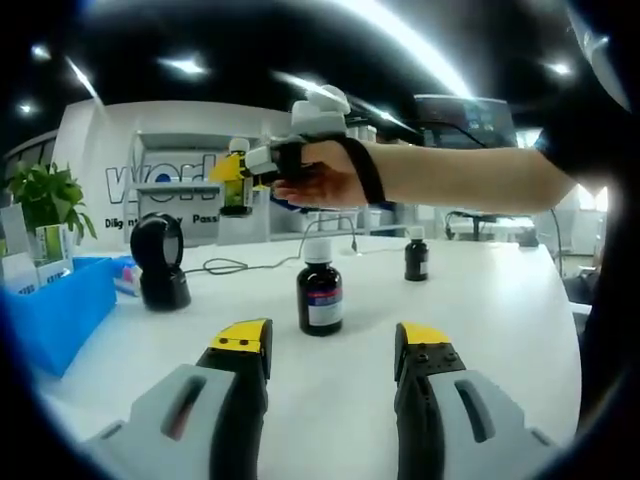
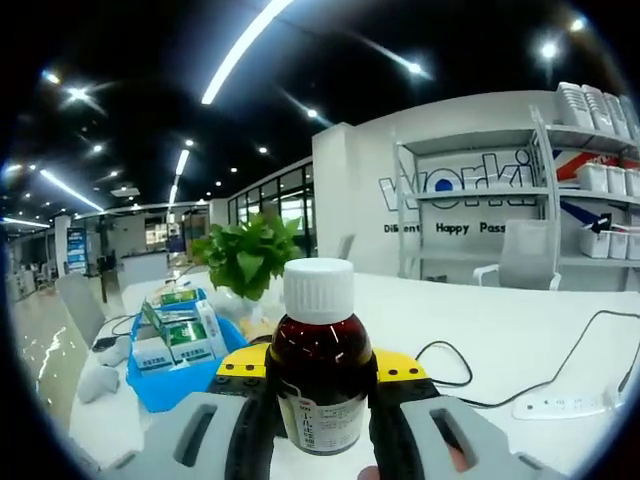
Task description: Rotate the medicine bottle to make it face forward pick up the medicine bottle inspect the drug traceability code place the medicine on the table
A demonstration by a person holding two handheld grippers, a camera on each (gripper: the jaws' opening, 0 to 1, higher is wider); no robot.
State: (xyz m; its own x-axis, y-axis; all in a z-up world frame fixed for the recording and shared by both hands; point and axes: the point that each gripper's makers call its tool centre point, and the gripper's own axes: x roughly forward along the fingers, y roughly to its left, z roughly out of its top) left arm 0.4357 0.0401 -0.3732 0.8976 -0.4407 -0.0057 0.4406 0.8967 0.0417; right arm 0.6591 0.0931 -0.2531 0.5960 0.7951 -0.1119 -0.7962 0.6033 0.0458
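My right gripper [image 2: 320,385] is shut on a brown medicine bottle [image 2: 320,365] with a white cap and a white label, held upright in the air. In the left gripper view the same right gripper [image 1: 238,172], in a person's hand, is raised above the far side of the table with its bottle [image 1: 237,190] at the yellow jaws. My left gripper [image 1: 330,345] stands open low over the white table [image 1: 480,310], nothing between its jaws. A second brown bottle [image 1: 320,292] stands upright just ahead of it. A smaller dark bottle [image 1: 416,256] stands further back right.
A black ring-shaped scanner [image 1: 160,262] stands at the left with a cable [image 1: 240,266] running behind it. A blue bin [image 1: 55,310] of boxes [image 2: 185,340] and a green plant [image 2: 245,255] sit at the table's left. A white power strip [image 2: 560,405] lies at the right. Shelves line the back wall.
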